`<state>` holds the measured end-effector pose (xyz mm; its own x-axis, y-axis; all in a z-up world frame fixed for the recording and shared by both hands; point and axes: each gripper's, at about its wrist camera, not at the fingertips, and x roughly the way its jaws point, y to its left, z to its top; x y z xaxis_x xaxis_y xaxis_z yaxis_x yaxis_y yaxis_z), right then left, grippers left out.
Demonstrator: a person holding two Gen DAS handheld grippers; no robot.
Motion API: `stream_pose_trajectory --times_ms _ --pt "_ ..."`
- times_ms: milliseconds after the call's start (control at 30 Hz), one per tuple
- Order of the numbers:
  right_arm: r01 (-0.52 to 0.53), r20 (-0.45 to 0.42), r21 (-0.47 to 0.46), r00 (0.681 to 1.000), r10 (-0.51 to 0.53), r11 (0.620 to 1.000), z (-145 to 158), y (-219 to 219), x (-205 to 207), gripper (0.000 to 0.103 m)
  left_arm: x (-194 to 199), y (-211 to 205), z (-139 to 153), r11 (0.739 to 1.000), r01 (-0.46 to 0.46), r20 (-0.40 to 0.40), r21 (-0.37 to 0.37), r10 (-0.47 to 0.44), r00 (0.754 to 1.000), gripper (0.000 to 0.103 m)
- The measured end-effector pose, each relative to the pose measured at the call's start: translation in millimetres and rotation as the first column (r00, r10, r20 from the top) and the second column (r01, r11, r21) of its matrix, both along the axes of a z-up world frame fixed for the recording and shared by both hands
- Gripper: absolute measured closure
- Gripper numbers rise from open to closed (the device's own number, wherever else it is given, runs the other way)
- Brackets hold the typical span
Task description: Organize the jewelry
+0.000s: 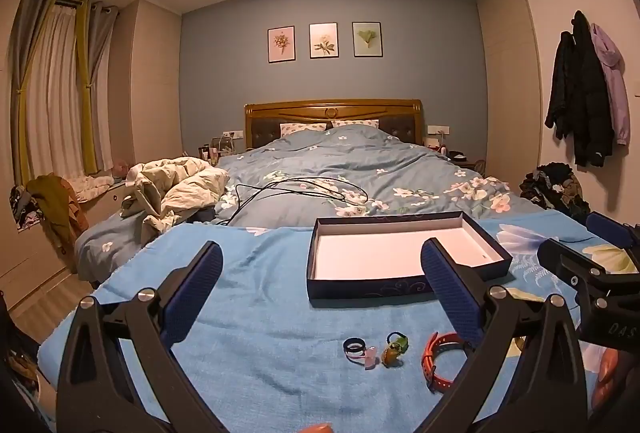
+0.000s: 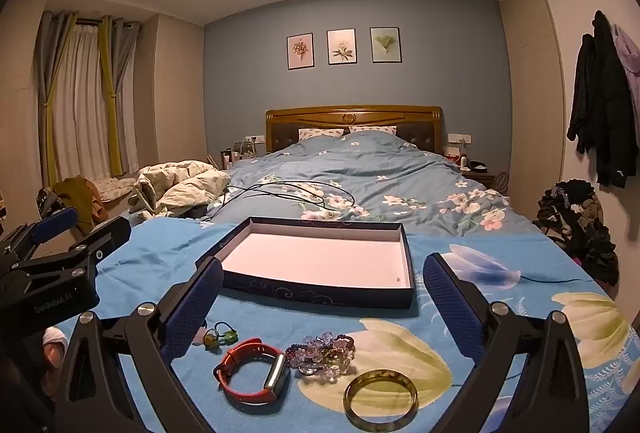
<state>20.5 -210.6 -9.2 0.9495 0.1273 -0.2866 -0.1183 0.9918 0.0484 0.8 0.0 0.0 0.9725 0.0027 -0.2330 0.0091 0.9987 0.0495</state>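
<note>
Both sets of tongs hover apart and hold nothing over a blue floral cloth [image 2: 280,317] at the foot of a bed. Between the arms of the right tongs [image 2: 322,299] lie a red watch [image 2: 252,377], a cluster of beads [image 2: 322,353] and a yellow-green bangle [image 2: 380,403]. A small green charm [image 2: 220,337] lies just beside their left finger. Under the left tongs [image 1: 322,287] lie a dark ring [image 1: 354,345] and a pink piece [image 1: 371,357]. An open dark box [image 2: 320,297] with a white floor sits beyond the jewelry. The letters "DAS" show on the right tongs' body; other lettering is too blurred to read.
</note>
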Motion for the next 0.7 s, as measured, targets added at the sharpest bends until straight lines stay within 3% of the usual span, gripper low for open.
stream_pose_trajectory --times_ms 700 --pt "0.007 0.026 0.009 1.000 -0.008 1.000 4.4 -1.0 -1.8 0.006 4.0 -2.7 -0.8 1.000 0.021 0.021 0.007 -0.021 1.000 0.006"
